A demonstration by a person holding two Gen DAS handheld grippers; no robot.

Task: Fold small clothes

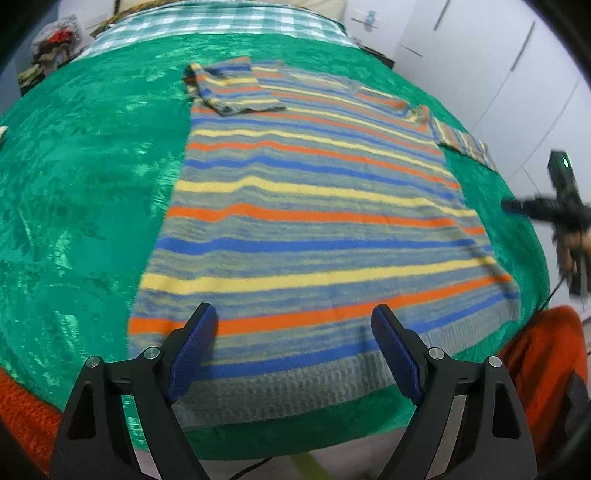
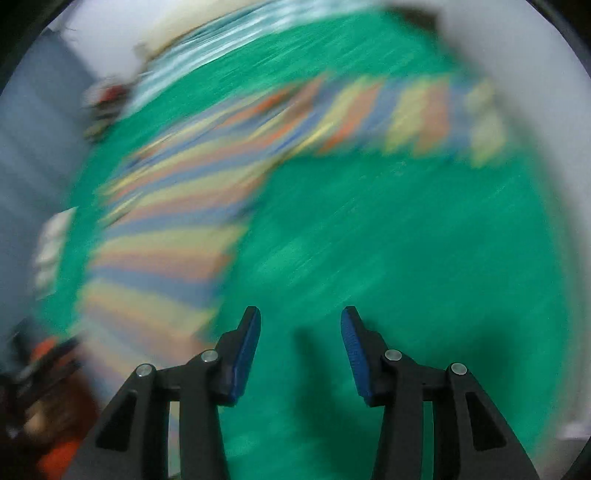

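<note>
Left wrist view, centre of frame: striped sweater point(image 1: 306, 221), laid flat on a green blanket point(image 1: 81, 192), hem toward the lower edge. One sleeve point(image 1: 232, 92), upper left of centre, is folded in over the chest; the other sleeve point(image 1: 465, 144), at upper right, lies spread out on the blanket.

Left gripper point(image 1: 293, 325): lower centre of that view, jaws wide apart, holding nothing, above the hem.

Right gripper point(image 2: 300, 325): lower centre of the right wrist view, jaws apart, empty, over bare blanket, with the sweater to its upper left. That view is heavily smeared with motion.

Surroundings: checked bedcover point(image 1: 221, 22) at top; white cupboard doors point(image 1: 498, 74) at upper right; orange fabric point(image 1: 543, 354) at lower right.

Risks, as judged: a fast-moving right gripper may pinch blanket along with the spread sleeve, dragging the sweater askew; the soft knit could bunch and undo the folded sleeve.
</note>
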